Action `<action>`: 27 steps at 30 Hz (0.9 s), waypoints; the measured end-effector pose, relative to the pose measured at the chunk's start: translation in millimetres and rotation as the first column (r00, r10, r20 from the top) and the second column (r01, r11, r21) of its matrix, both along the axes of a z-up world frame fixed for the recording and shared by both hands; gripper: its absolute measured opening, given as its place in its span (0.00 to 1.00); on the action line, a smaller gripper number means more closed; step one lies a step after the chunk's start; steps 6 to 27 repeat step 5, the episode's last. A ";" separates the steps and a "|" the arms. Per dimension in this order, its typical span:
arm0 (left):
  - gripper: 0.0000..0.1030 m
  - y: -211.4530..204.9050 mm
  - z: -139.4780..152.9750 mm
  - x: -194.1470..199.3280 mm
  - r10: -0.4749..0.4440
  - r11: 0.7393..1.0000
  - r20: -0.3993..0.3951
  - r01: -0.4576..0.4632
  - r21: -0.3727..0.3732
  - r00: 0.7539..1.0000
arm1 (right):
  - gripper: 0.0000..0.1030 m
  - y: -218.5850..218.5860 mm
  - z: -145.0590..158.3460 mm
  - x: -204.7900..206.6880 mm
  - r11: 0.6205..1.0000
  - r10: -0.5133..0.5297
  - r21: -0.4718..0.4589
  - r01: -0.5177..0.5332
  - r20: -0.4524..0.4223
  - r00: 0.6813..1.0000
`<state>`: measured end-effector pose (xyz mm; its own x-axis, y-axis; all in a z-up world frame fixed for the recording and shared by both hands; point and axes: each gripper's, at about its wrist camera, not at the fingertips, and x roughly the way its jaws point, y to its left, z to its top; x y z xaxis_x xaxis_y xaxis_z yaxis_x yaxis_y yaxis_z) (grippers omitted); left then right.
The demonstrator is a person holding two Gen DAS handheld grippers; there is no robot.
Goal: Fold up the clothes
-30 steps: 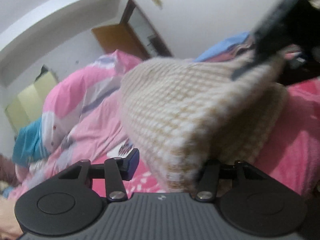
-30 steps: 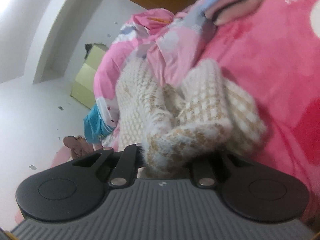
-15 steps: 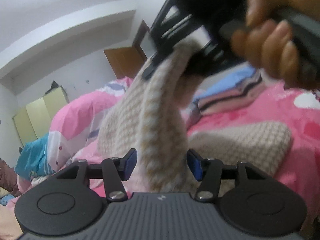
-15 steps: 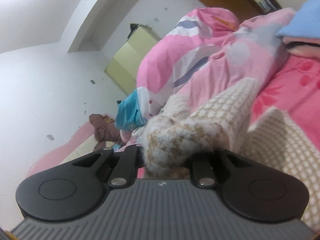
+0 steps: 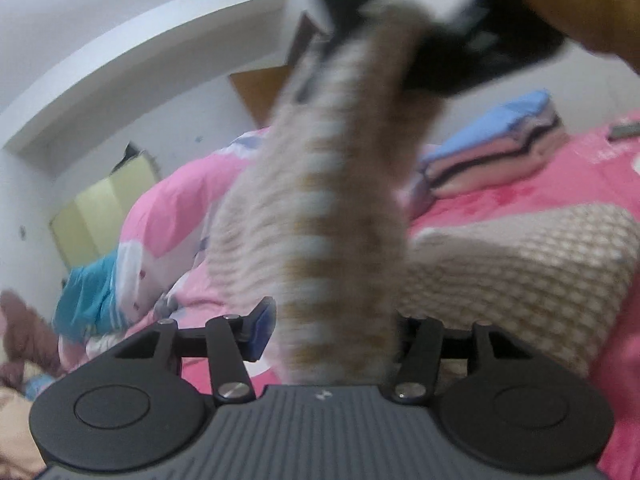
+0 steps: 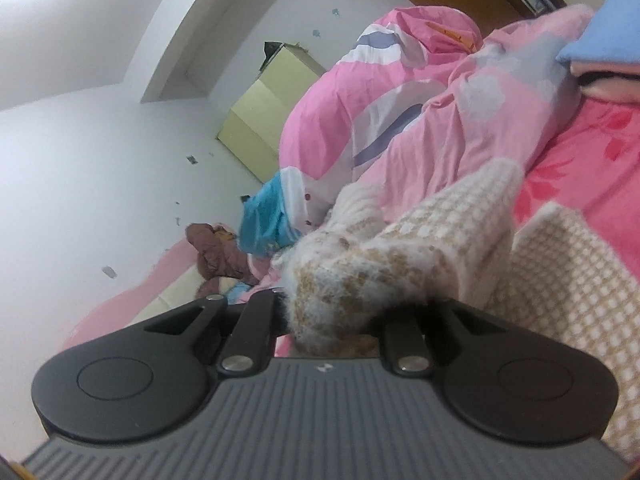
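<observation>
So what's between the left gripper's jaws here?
In the left wrist view, a hanging stretch of the cream knit sweater runs between the closing jaws of the left gripper, up to the right gripper, which is shut on it.

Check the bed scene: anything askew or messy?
Yes. The cream-and-tan checked knit sweater is only half laid on the pink bedsheet; one part hangs bunched from the right tool. Behind it, a pink quilt lies heaped, unlike the neat stack of folded clothes.
</observation>
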<state>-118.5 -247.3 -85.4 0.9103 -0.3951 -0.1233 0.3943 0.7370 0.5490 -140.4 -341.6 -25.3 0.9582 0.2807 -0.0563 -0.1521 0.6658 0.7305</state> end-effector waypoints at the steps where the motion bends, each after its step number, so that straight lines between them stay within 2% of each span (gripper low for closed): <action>1: 0.54 -1.4 -1.2 1.9 0.012 1.000 0.016 -0.012 -0.007 1.000 | 0.12 1.9 1.2 0.7 1.000 0.002 -0.002 -0.002 0.004 1.000; 2: 0.53 -1.5 -1.2 4.9 0.029 0.999 0.027 -0.028 -0.024 0.999 | 0.12 3.7 2.3 0.2 1.000 0.000 -0.010 0.000 0.005 1.000; 4: 0.51 7.9 4.8 12.8 0.066 0.992 -0.002 -0.066 -0.105 0.998 | 0.12 3.9 1.4 -2.8 1.000 -0.005 -0.016 0.005 0.006 1.000; 5: 0.51 10.2 5.5 12.5 0.068 0.991 -0.008 -0.069 -0.112 0.998 | 0.12 3.4 0.2 -4.8 1.000 -0.007 -0.017 0.008 0.005 1.000; 27: 0.51 10.2 5.5 12.5 0.068 0.991 -0.008 -0.069 -0.112 0.998 | 0.12 3.4 0.2 -4.8 1.000 -0.007 -0.017 0.008 0.005 1.000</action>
